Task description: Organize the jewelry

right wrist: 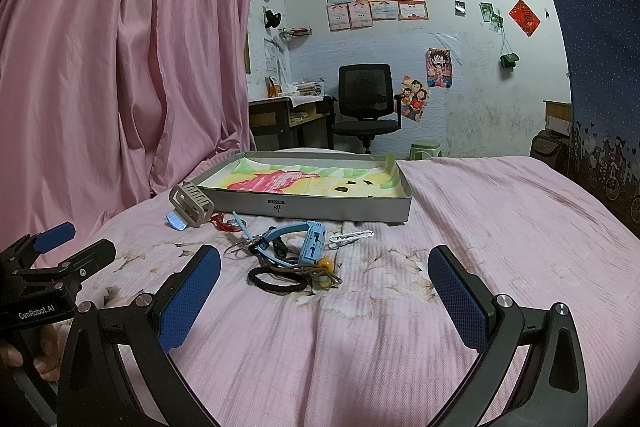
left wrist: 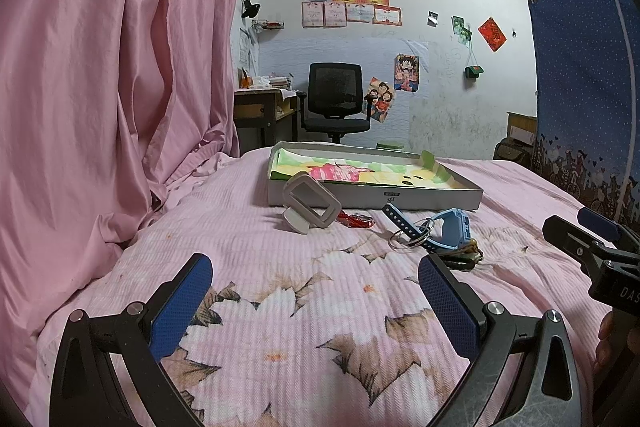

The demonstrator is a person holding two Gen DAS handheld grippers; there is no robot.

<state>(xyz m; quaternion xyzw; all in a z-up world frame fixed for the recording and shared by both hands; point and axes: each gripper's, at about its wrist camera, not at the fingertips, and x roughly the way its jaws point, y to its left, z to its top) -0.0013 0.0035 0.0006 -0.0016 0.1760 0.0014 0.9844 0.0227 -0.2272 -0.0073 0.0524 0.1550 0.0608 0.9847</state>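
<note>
A shallow grey box lined with a colourful drawing lies on the pink bed. In front of it lie a blue watch, metal rings, a red string piece, a black hair tie, a beaded cord, a white clip and a grey frame-shaped holder. My left gripper is open and empty, short of the items. My right gripper is open and empty, just before the hair tie.
A pink curtain hangs on the left and a blue dotted cloth on the right. A black office chair and a desk stand beyond the bed. The right gripper shows in the left wrist view's right edge.
</note>
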